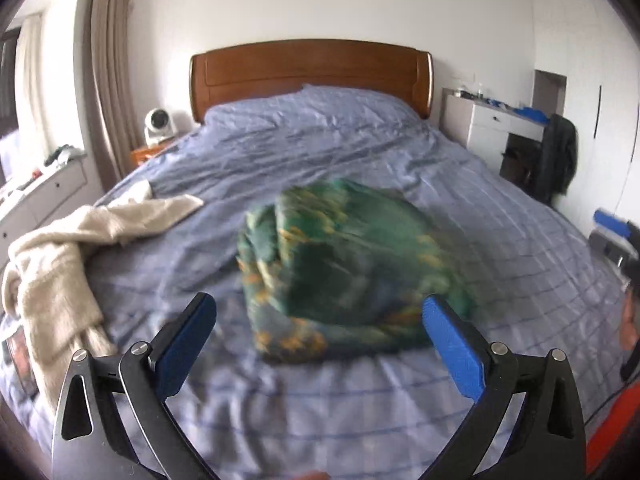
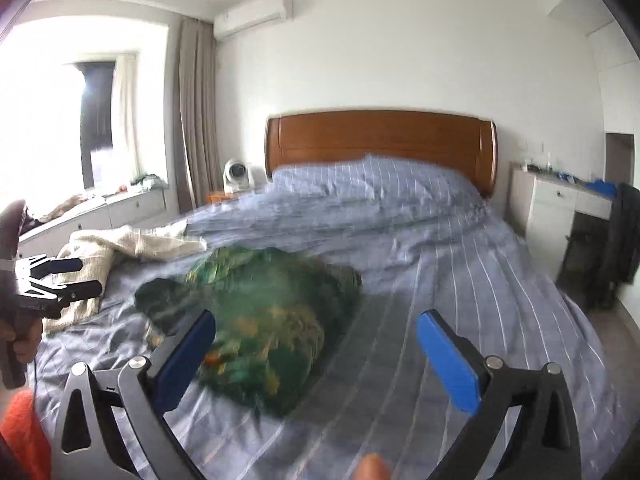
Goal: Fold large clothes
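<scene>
Blue striped bedding (image 1: 360, 152) is covering the bed, with a wooden headboard (image 1: 312, 68) standing against the white wall. A green patterned garment (image 1: 352, 272), bundled and blurred, is lying near the middle of the bedding. A cream garment (image 1: 68, 256) is lying crumpled toward the bed's left edge. The left gripper (image 1: 320, 320) is hovering before the green bundle, jaws spread wide, gripping nothing. The right gripper (image 2: 316, 340) is likewise hovering wide apart and empty.
</scene>
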Motion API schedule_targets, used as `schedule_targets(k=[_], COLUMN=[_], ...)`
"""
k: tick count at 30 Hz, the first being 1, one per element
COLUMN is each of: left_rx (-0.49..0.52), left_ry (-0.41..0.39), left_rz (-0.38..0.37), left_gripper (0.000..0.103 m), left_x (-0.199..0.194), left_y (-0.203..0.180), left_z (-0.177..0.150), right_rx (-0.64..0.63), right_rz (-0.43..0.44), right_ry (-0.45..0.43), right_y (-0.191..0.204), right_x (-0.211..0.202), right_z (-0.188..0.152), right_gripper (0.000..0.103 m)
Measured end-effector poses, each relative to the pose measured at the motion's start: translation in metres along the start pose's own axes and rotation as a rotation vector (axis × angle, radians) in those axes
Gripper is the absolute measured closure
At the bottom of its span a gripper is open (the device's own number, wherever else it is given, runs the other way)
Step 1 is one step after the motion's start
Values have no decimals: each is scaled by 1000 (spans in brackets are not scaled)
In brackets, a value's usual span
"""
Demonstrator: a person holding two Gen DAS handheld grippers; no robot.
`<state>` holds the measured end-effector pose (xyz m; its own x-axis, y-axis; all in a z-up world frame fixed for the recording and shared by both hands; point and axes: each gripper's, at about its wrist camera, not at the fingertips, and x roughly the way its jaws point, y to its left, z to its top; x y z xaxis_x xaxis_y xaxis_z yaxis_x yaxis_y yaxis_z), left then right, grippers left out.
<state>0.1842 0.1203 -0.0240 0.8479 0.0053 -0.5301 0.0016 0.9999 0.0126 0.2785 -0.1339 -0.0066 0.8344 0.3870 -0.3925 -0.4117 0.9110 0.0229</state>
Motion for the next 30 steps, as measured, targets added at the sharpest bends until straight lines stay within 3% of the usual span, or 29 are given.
schedule_targets(k=[3,8,14,20,24,30], left_rx=[6,57,59,31,6,-60], left_ry=[1,26,34,5,7,63], left_rz=[54,146,116,150,180,121], left_gripper=[0,0,0,1,1,1], left_x=[-10,-25,-45,-61,-73,-82], left_y=[-24,-58,-77,-78,-76,-64], left_z=[-9,-25,-33,-31,-34,-41], right_rx=[-20,-13,-9,-24,4,0], right_rz=[-19,-120,-162,-206,-177,-174], right_ry=[102,55,139,181,226,270], right_y=[9,20,26,37,47,64], right_x=[-9,-46,-59,-65,-70,-75], right_z=[-9,-17,-28,-32,-30,-33], right_gripper=[0,0,0,0,0,0])
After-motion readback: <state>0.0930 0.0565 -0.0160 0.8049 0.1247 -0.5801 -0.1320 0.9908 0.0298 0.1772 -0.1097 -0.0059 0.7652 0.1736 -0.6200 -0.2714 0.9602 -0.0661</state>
